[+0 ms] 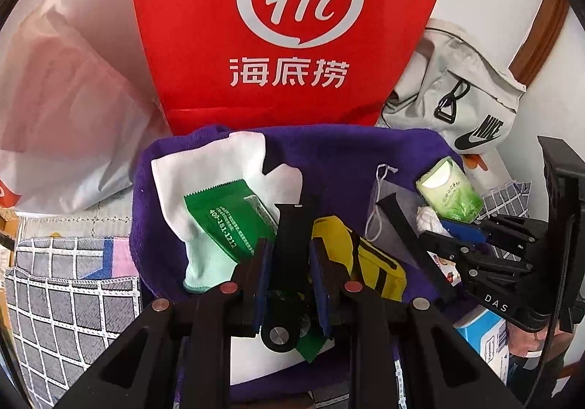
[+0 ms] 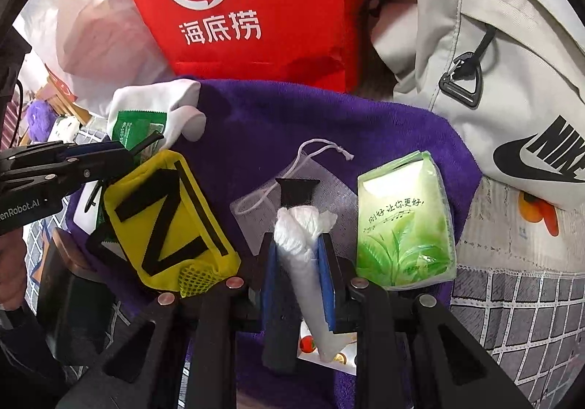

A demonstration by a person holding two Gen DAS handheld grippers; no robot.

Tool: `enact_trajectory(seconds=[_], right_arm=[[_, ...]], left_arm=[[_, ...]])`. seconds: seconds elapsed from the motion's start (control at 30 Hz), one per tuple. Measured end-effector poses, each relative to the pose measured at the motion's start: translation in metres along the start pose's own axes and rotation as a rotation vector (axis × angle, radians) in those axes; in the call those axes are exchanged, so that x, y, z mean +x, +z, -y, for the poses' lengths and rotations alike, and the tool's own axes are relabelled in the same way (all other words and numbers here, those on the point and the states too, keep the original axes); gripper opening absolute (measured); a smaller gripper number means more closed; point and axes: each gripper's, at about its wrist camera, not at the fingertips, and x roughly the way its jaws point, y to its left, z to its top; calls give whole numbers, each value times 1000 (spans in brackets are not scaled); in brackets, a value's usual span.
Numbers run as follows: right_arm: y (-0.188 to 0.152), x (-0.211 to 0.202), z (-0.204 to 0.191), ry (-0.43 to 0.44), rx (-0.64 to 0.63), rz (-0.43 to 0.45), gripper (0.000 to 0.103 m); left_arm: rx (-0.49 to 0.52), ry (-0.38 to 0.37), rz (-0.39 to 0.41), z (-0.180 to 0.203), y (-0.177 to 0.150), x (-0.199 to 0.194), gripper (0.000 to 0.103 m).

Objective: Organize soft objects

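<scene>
Over the purple towel (image 2: 278, 116) that gathers the soft things, the right hand-held gripper (image 2: 298, 284) pinches a rolled white plastic bag (image 2: 298, 244) for sorting, while the left hand-held gripper (image 1: 290, 266) clenches a black strap (image 1: 292, 237).

Left gripper (image 1: 290, 262) perhaps gripping black strap (image 1: 292, 237)

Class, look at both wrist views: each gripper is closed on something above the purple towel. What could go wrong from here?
1. The right gripper pinches only the middle of the twisted white plastic bag; it may slip out.
2. The green tissue pack stands right beside that gripper and could be knocked over.
3. The left gripper holds a black strap lying over the yellow pouch, which may drag along.
</scene>
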Motion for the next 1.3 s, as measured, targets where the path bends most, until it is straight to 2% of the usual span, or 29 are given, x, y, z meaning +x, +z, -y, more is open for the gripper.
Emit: enact_trajectory(seconds=[0.13, 0.2, 0.23, 0.3, 0.37, 0.4, 0.43, 0.5, 0.67, 0.73, 0.83, 0.9, 1.0, 1.07, 1.13, 1.3], right_arm=[[1, 5, -12, 6, -13, 7, 29], [0, 2, -17, 2, -22, 24, 40], [1, 0, -19, 1, -26, 31, 44], [2, -4, -24, -3, -32, 47, 59], [2, -11, -29, -10, -39, 74, 64], [2, -16, -32, -18, -41, 87, 67], [3, -20, -34, -23, -37, 96, 69], [1, -31, -36, -33, -20, 119, 71], [-5, -62, -36, -23, 20, 146, 71], [-9, -81, -36, -39, 23, 157, 71], [-27, -113, -47, -62, 38, 193, 73], [-40, -132, -54, -73, 55, 218, 81], [-65, -168, -69, -100, 62, 270, 92], [-82, -191, -82, -127, 49, 308, 95], [-98, -207, -91, -153, 46, 332, 96], [-144, -247, -107, -161, 75, 376, 99]], left_arm=[[-14, -5, -7, -2, 0, 0, 22], [-20, -6, -10, -3, 1, -1, 22], [-25, -4, -17, -3, 1, -1, 26], [-41, 1, -25, -5, 1, -3, 29], [-50, -3, -20, -5, 1, -11, 30], [-52, 1, -15, -5, 1, -17, 36], [-56, 8, -3, -5, 1, -22, 44], [-63, 17, 23, -5, -1, -33, 51], [-60, 29, 32, 2, -12, -60, 52], [-50, 34, 54, 7, -22, -77, 59], [-55, 31, 92, 14, -38, -103, 66], [-61, 22, 106, 17, -49, -119, 67], [-76, 7, 132, 23, -70, -145, 74], [-88, 5, 153, 26, -85, -161, 76], [-90, 12, 170, 32, -101, -178, 81], [-68, 70, 234, 51, -146, -217, 94]])
